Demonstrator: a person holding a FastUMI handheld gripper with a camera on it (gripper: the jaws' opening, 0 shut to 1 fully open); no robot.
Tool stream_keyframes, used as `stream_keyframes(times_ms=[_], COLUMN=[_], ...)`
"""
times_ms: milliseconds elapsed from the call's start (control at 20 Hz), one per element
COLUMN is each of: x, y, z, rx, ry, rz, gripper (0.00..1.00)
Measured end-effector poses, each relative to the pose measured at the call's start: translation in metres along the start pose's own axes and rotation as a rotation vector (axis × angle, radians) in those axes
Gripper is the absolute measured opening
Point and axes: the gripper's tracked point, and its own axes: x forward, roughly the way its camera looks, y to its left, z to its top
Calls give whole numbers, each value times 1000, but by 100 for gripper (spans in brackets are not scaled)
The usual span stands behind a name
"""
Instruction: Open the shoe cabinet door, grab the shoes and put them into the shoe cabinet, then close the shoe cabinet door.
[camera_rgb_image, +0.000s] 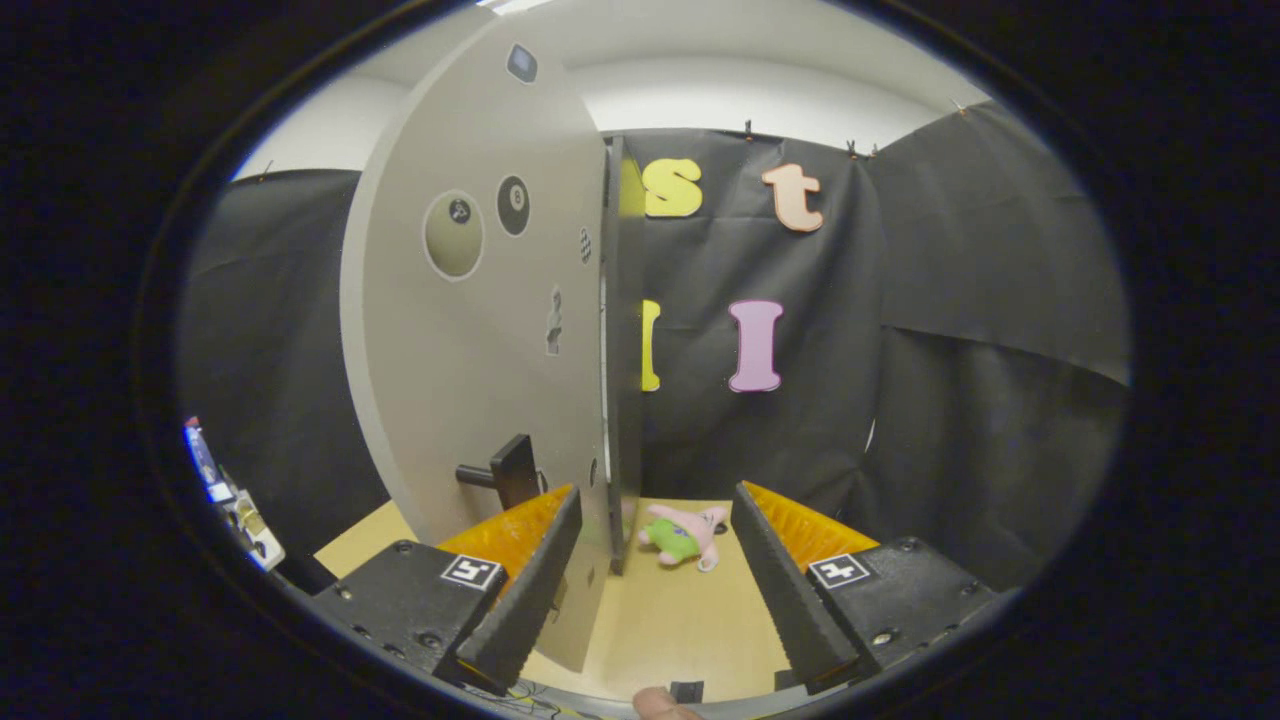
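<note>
The pale grey shoe cabinet door (470, 330), stickered and with a dark handle (505, 472), stands ajar, seen nearly edge-on just ahead.

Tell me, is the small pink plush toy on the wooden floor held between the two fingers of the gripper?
No. The small pink plush toy lies on the wooden floor beyond the open gripper, untouched.
</note>
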Motion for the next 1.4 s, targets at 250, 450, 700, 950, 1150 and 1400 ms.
stream_keyframes(times_ms=[250,450,700,950,1150,1400], x=[-4,-7,-12,-14,-12,-3], y=[4,15,35,66,97,151], z=[-2,-4,-4,-4,-4,0], rx=[25,72,78,72,77,98], ry=[0,2,10,8,4,-9], rz=[-67,-118,-183,-243,-280,-252], gripper=[96,95,95,95,95,95])
